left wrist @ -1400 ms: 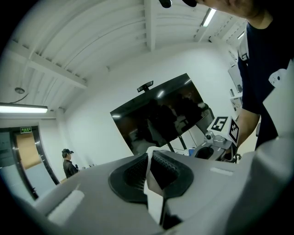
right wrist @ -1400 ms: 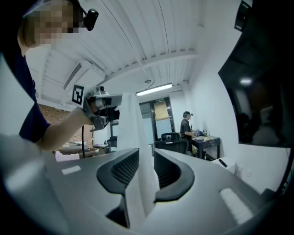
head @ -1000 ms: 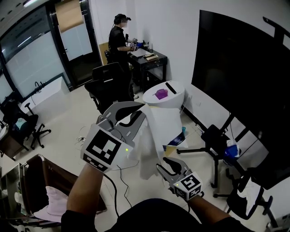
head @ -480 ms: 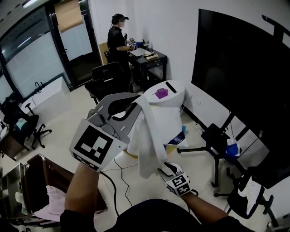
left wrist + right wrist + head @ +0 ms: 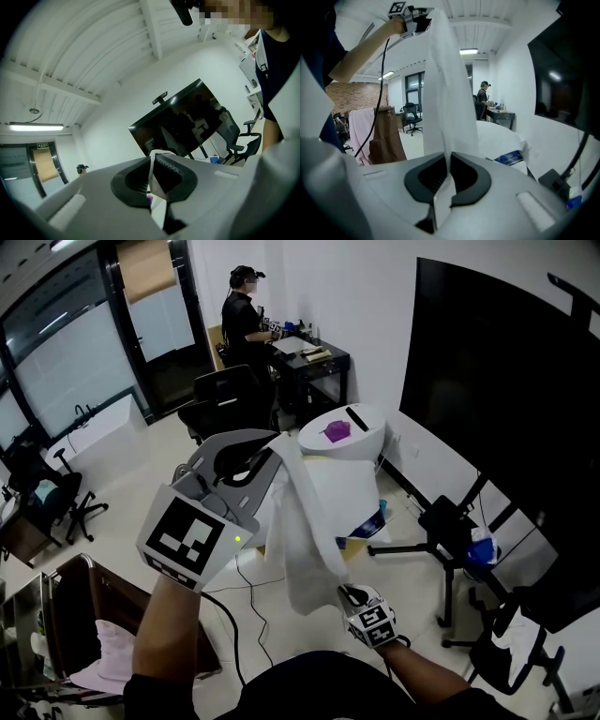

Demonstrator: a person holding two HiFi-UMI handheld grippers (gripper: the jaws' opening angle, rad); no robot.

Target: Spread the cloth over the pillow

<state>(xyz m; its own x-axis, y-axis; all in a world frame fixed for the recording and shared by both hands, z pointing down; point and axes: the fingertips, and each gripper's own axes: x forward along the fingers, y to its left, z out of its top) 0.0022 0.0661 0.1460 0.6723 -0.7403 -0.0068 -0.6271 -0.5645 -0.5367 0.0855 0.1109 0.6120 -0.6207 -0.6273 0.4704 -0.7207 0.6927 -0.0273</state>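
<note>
The left arm is raised, and the left gripper points forward, about level. Its jaws are pressed together on the upper corner of the white cloth, and a fold of the cloth shows between them. The right hand is low and close to the body, and the right gripper tilts a little downward. Its jaws have just been closing and now pinch the lower edge of the cloth, which passes between them. The cloth hangs in the air between the two grippers. The white pillow is beyond the cloth and partly hidden behind it.
</note>
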